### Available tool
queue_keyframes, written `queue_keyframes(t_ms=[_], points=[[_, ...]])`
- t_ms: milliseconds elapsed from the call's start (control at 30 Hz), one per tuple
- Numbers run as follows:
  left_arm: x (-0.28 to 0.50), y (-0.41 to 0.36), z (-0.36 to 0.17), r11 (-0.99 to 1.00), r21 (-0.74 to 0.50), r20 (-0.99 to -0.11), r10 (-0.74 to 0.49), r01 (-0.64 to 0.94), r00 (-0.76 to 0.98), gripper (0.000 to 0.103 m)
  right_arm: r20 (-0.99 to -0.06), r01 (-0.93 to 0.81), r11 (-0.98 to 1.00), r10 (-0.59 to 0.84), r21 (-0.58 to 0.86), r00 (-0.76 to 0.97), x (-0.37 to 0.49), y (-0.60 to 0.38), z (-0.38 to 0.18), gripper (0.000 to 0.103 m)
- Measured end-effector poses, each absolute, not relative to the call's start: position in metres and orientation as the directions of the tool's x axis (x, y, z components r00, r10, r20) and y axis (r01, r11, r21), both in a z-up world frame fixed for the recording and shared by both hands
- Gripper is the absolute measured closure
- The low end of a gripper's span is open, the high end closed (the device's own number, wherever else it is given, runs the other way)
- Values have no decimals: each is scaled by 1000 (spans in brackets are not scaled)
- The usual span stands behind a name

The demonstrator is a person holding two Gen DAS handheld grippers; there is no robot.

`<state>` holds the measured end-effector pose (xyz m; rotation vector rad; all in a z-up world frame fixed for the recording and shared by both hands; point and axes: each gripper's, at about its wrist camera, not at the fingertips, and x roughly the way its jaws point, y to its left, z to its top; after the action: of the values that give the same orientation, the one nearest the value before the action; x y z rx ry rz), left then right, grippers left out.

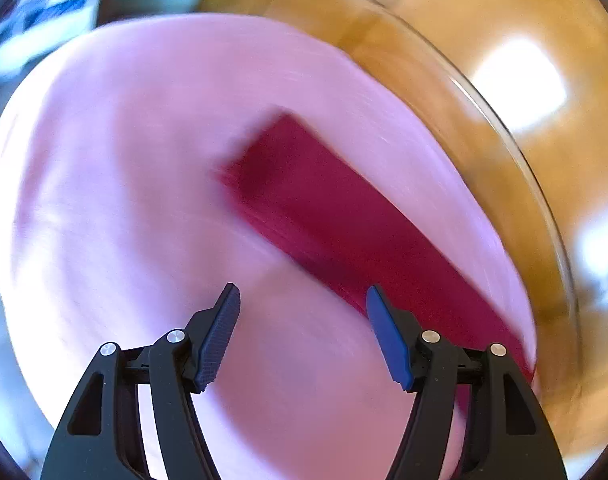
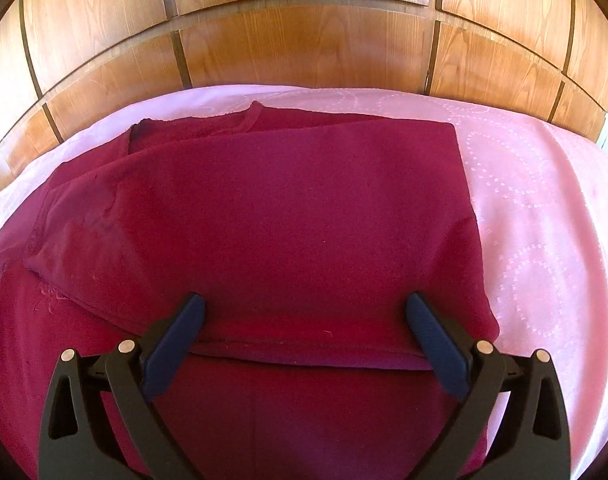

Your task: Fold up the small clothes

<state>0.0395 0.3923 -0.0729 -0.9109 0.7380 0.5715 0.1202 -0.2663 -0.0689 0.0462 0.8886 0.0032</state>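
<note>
A dark red garment lies partly folded on a pink bedsheet, with a folded edge running across just in front of my right fingers. My right gripper is open and empty, low over the garment's near part. In the left wrist view, which is blurred by motion, the garment shows as a dark red strip on the pink sheet. My left gripper is open and empty, above the sheet, with the strip's near end by its right finger.
A wooden panelled headboard stands behind the bed. In the left wrist view a wooden surface with bright reflections lies right of the sheet, and blurred blue and white shapes sit top left.
</note>
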Motion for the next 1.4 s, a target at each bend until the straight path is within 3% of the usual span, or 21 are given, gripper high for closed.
queue_keyframes(t_ms=[67, 267, 333, 433, 633, 800, 967, 1133, 1300, 1400], points=[[33, 418, -78, 446, -500, -772, 159, -742, 616, 46, -776, 17, 999, 18, 37, 630, 120, -266, -69, 2], [53, 440, -81, 485, -417, -789, 226, -769, 571, 50, -776, 14, 999, 16, 32, 630, 122, -266, -70, 2], [64, 440, -85, 524, -363, -804, 241, -770, 543, 81, -777, 14, 1000, 11, 26, 630, 122, -265, -70, 2], [79, 439, -85, 562, -317, -814, 251, -764, 523, 94, -776, 12, 1000, 10, 23, 630, 122, -265, -70, 2], [92, 385, -28, 692, -421, -686, 180, -586, 705, 94, -776, 8, 1000, 11, 21, 631, 123, -266, -71, 2], [114, 283, 9, 830, -460, -584, -16, -314, 812, 94, -774, 6, 1000, 16, 25, 633, 123, -266, -71, 2], [142, 179, 2, 896, -431, -599, -191, -111, 778, 94, -772, 3, 999, 24, 34, 635, 124, -268, -72, 2], [161, 101, -32, 924, -381, -680, -263, -23, 685, 93, -770, 0, 999, 34, 45, 637, 124, -269, -72, 2], [141, 82, -49, 942, -336, -714, -255, 0, 652, 65, -768, 3, 999, 40, 55, 639, 124, -269, -72, 2], [123, 83, -47, 948, -318, -700, -238, 3, 673, 61, -770, 9, 999, 33, 50, 637, 123, -267, -71, 2]])
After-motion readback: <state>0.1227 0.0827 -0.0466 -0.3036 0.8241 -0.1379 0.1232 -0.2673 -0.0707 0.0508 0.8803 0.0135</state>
